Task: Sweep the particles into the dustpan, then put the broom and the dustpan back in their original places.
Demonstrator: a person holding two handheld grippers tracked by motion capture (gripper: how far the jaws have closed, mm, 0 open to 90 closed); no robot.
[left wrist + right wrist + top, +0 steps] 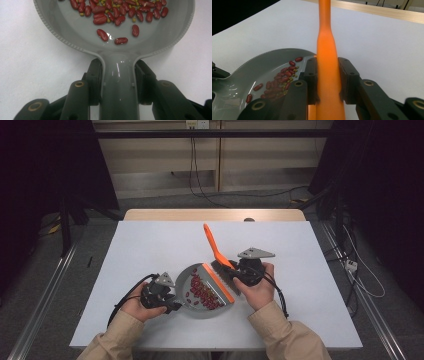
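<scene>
- The left hand-held gripper (170,306) was clamped on the grey dustpan (117,37) by its handle, the pads squeezing the neck just behind the bowl; the pan lay flat on the white tabletop (150,245), straight ahead of those jaws.
- The right hand-held gripper (235,276) was closed tight on the orange brush (326,65) partway along its handle, the handle running on ahead of the jaws and the dark bristles at the pan's orange lip, to that gripper's left.
- The red kidney beans (117,12) and a few small yellow-green ones sat loose in the bowl; they looked hard, smooth and ready to roll, so any tilt of the pan would likely spill them.
- Both tools looked like light, stiff plastic with glossy, probably slippery handles; the narrow neck seemed the soundest grip on the pan, the waisted mid-handle on the brush.
</scene>
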